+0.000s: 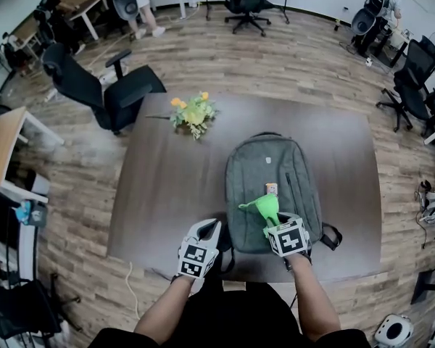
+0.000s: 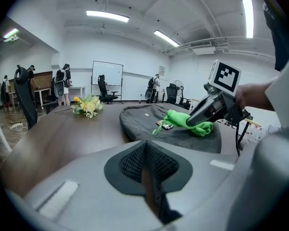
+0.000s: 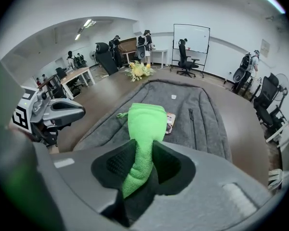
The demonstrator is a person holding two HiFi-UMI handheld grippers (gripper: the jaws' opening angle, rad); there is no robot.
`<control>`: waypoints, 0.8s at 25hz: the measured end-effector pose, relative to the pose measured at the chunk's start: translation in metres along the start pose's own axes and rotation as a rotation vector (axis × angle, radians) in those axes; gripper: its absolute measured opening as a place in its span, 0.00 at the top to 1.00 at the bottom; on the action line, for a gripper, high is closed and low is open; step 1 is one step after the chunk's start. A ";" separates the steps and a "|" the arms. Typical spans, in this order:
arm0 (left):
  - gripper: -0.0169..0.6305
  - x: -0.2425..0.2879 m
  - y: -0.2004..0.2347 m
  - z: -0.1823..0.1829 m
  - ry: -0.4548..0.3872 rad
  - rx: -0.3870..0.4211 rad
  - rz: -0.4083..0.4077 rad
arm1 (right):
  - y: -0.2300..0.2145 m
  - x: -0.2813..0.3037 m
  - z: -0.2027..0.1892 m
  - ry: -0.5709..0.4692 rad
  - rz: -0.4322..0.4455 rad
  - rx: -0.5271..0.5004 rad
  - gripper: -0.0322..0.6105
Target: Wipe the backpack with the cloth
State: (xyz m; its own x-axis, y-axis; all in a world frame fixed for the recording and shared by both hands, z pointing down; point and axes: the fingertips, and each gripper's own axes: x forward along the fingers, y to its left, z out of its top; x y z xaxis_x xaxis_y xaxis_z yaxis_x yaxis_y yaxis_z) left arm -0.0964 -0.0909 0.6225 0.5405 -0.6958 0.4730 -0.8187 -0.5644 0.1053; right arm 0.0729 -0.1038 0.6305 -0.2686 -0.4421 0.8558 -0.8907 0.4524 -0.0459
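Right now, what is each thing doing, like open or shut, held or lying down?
backpack: lying flat on the table, front zip looks closed.
cloth: bunched up, pinched in the right tool, on the backpack.
right tool: shut on the cloth.
left tool: shut, empty, by the backpack's near corner.
flowers: lying on the table, apart from the backpack.

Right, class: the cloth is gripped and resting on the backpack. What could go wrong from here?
1. The left gripper is shut on nothing beside the backpack, so it may slide when wiped.
2. The right gripper holds the cloth bunched by one end; drag could pull it free.
3. The small tag lying just beyond the cloth might snag or get swept off.
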 end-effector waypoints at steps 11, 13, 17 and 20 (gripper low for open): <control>0.95 0.008 -0.014 0.006 0.002 0.016 -0.042 | -0.049 -0.018 -0.006 -0.015 -0.116 0.038 0.77; 0.95 0.008 -0.013 0.004 0.004 0.002 -0.041 | -0.063 -0.022 -0.012 -0.004 -0.148 0.034 0.77; 0.95 0.008 -0.011 0.003 -0.001 -0.005 -0.039 | -0.095 -0.032 -0.028 0.011 -0.216 0.048 0.77; 0.95 0.008 -0.013 0.004 -0.001 -0.001 -0.041 | -0.117 -0.043 -0.037 -0.005 -0.263 0.085 0.77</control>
State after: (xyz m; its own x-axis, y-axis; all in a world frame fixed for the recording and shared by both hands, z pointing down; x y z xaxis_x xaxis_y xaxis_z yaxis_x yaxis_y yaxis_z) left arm -0.0804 -0.0911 0.6217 0.5740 -0.6721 0.4678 -0.7959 -0.5922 0.1259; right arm 0.2021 -0.1088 0.6178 -0.0257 -0.5399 0.8413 -0.9577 0.2545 0.1341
